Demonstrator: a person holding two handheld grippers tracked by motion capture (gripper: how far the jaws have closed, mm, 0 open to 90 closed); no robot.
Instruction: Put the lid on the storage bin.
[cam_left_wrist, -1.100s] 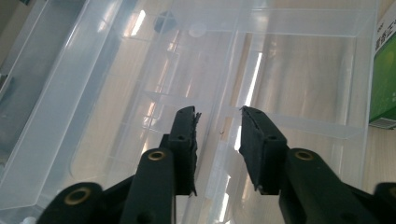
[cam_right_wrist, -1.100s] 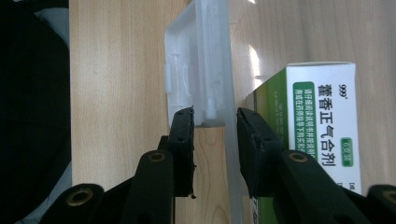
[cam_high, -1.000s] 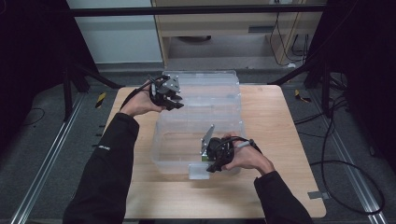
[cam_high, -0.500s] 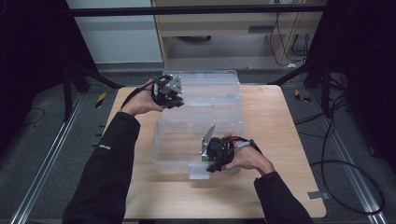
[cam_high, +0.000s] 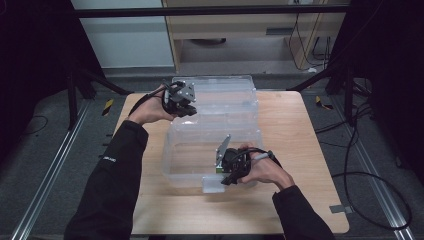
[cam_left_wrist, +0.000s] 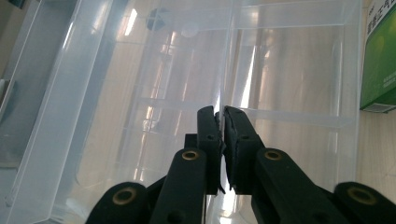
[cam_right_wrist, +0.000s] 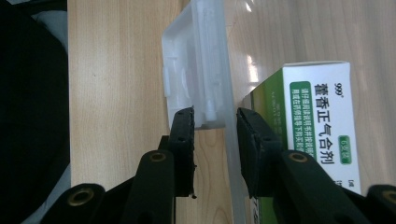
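Observation:
A clear plastic storage box (cam_high: 167, 150) stands on the wooden table (cam_high: 300, 130), its open lid (cam_high: 225, 90) lying flat behind it. My left gripper (cam_high: 187, 111) is at the lid's left part. Its jaws have just been closing and its fingertips (cam_left_wrist: 208, 126) pinch a thin clear wall of the lid (cam_left_wrist: 219, 100). My right gripper (cam_high: 222, 180) is at the box's front wall, its jaws (cam_right_wrist: 215, 119) set on either side of the wall and its latch flap (cam_right_wrist: 196, 70). A white and green medicine box (cam_right_wrist: 317, 140) lies inside, against that wall.
The table's right half and front strip are bare wood. A wooden cabinet (cam_high: 240, 25) and black stand legs (cam_high: 320, 75) lie beyond the far edge. Cables (cam_high: 370, 175) run on the floor at the right. The medicine box (cam_left_wrist: 378, 60) shows through the clear plastic.
The left gripper has shifted slightly at the lid. The right hand and the box stay where they were.

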